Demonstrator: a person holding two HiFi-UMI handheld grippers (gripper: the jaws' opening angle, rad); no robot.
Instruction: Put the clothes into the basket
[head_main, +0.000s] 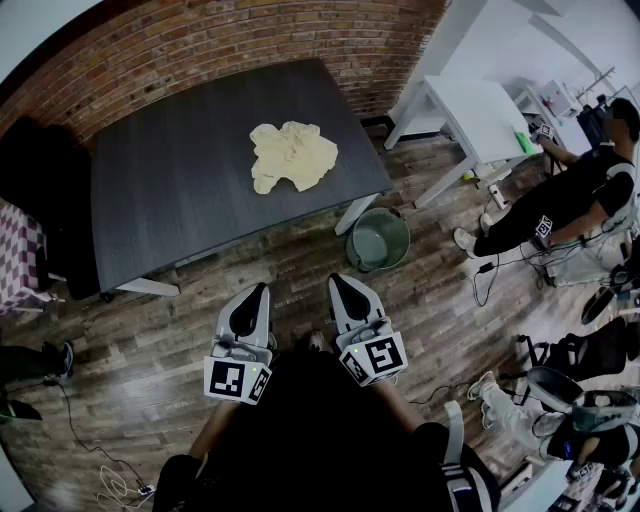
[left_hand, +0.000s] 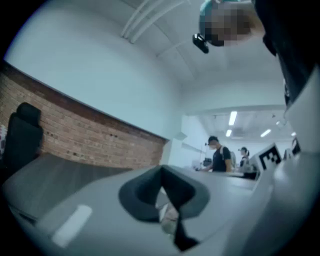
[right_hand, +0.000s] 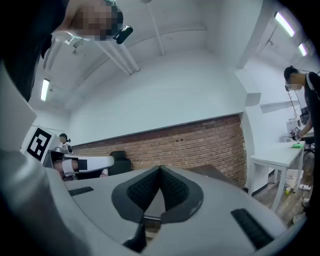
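Cream clothes (head_main: 293, 155) lie heaped on the bench (head_main: 170, 200), with the green basket (head_main: 378, 240) on the floor beside it. Your left claw (head_main: 258, 295) and right claw (head_main: 340, 285) are closed and empty; open one wide and pinch the heap's middle.

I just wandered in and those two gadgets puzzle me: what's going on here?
A person holds a two-jaw gripper in each hand. The left gripper and the right gripper are both shut and empty, close to the person's body. The job is moving clothes: a crumpled pale yellow cloth lies untouched on the dark grey table, and the round green basket stands on the wooden floor by the table's corner and looks empty.
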